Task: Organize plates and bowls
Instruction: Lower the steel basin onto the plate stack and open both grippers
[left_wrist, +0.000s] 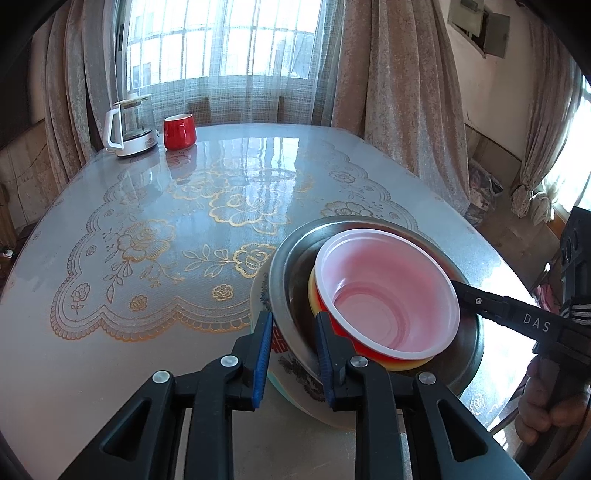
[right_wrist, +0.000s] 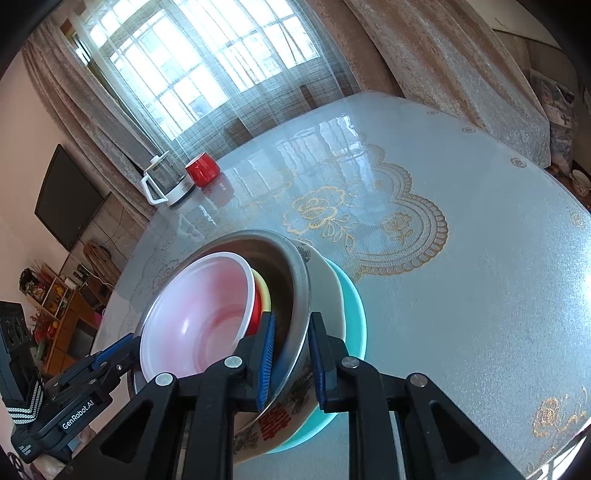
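A curtained window lights the room behind a broad counter (left_wrist: 155, 362) under a glossy cover printed with gold flowers; at its far left corner stand a white kettle (left_wrist: 129, 127) and, just beside it, a red mug (left_wrist: 179, 131), well apart from the work.

The work is a nested stack of bowls near the counter's near right edge: a pink plastic bowl (left_wrist: 384, 291) sits inside a red bowl (left_wrist: 373, 343), that in a yellow bowl (left_wrist: 410, 363), all within a steel bowl (left_wrist: 291, 280); the steel bowl sits in a patterned china bowl (right_wrist: 328, 284), and in the right wrist view a teal plate (right_wrist: 354, 314) lies under the lot.

The left gripper (left_wrist: 291, 358) is narrowed on the stack's near left rim, one pad outside the china bowl and the other inside the steel one, so it pinches both walls; the right gripper (right_wrist: 291, 362) does the same on the opposite rim, one pad inside the steel bowl, the other against the china bowl's outer wall; whether either grip also takes in the teal plate I cannot tell.

The step in hand looks to be carrying or seating the gathered stack as one, both grips on it; the stack appears tilted in the right wrist view, though the lens may exaggerate that.

The next move calls for both hands to travel together and level, since the loose plastic bowls inside are held by nothing and could slide out; the grips should loosen only once the base rests flat on the counter.
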